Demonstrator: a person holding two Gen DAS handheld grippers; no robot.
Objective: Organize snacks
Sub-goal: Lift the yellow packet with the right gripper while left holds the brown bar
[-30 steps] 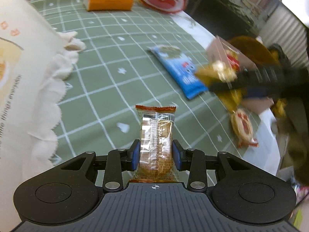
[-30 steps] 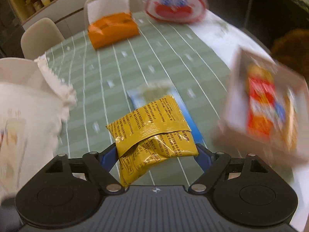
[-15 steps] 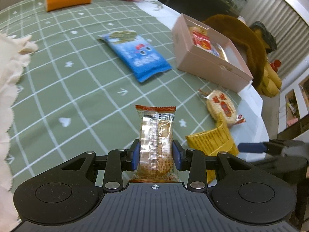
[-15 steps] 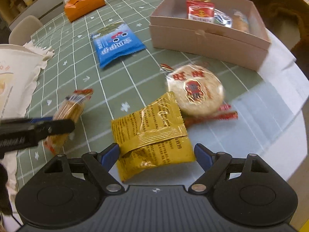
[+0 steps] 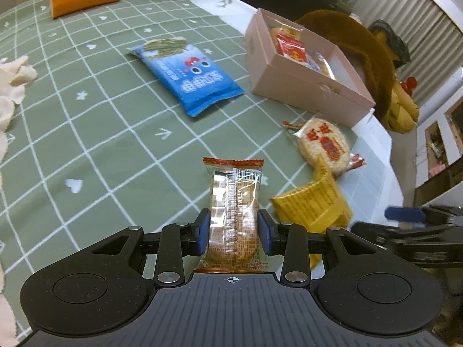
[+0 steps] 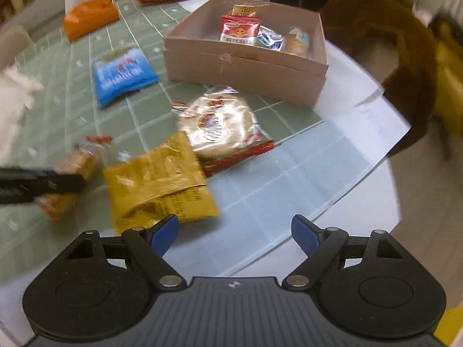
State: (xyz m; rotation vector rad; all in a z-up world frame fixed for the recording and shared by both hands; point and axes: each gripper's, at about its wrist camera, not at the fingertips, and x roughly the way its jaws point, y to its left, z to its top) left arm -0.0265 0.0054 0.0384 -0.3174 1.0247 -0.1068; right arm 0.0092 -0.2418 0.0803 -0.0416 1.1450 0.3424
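Fingers (image 5: 204,232) of our left gripper (image 5: 233,231) are clamped on a clear-wrapped biscuit pack (image 5: 233,214), held upright above the green checked bench (image 5: 86,150); our right gripper (image 6: 234,231) stands wide with nothing between its fingers, the yellow snack pouch (image 6: 159,185) lying on the bench just ahead of its left finger

Step in hand, as we judge it: carry the biscuit pack to the pink cardboard box (image 5: 306,86) and drop it in. To do this well we should keep the grip firm but not crushing, since the wrapper looks slippery, clear the near wall of the box, and release over the bare floor at the box's near end

Loose on the bench: blue snack bag (image 5: 188,78), round rice cracker pack (image 5: 324,144) touching the yellow pouch

View differences: right wrist view looks into the box, showing a red sachet (image 6: 239,30) and other small packs along the far side; left wrist view shows only part of that. Left wrist view is sharp on the held pack; right wrist view is motion-blurred and shows it only as a smear at left
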